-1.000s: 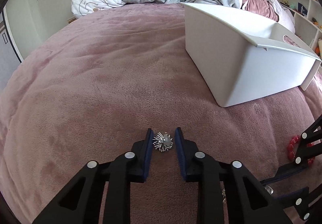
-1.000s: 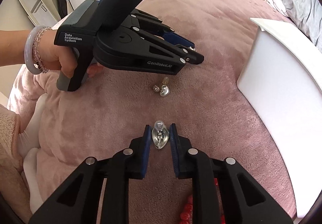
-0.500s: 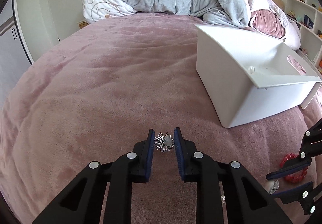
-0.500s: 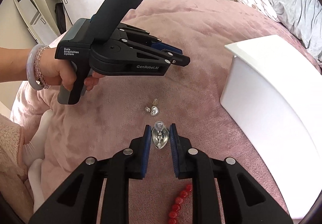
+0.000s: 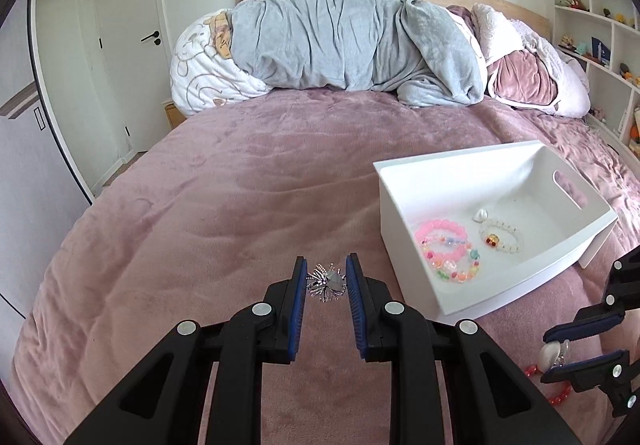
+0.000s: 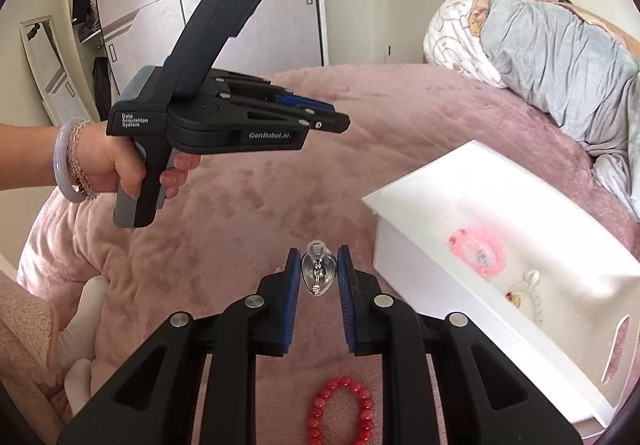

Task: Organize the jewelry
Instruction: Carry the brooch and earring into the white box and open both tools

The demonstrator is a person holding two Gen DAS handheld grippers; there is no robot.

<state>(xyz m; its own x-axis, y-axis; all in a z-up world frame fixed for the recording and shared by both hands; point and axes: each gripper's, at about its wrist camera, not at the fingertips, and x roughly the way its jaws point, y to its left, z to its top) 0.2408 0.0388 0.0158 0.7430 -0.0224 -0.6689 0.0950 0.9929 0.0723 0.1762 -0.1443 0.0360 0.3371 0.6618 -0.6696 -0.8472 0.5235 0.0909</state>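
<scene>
1. Left wrist view, nearest: the left gripper (image 5: 327,282) is closed on a spiky silver brooch (image 5: 326,283), the blue pads pressing its two sides, carried above the pink bedspread (image 5: 200,225).
2. Right wrist view, nearest: the right gripper (image 6: 319,277) is clamped on a silver teardrop pendant (image 6: 318,277), whose long axis runs along the fingers, with the clear bail end pointing forward past the tips.
3. Below that gripper, one red bead bracelet (image 6: 343,411) lies loose on the bedspread, not yet put away.
4. The key relation: the white storage bin (image 5: 404,173) stands on the bed ahead and to the right of the left gripper, and its open top faces both cameras. In the right wrist view the same bin sits just right of the fingertips, so by my judgement the right gripper has the shorter path to it.
5. Count inside the bin: one pink bead bracelet (image 5: 440,229), one multicolour bead bracelet (image 5: 452,267), one white bead bracelet (image 5: 502,235) and one small white piece (image 5: 481,214) beside it.
6. Farthest: a grey duvet (image 5: 352,41) heaped at the headboard.
</scene>
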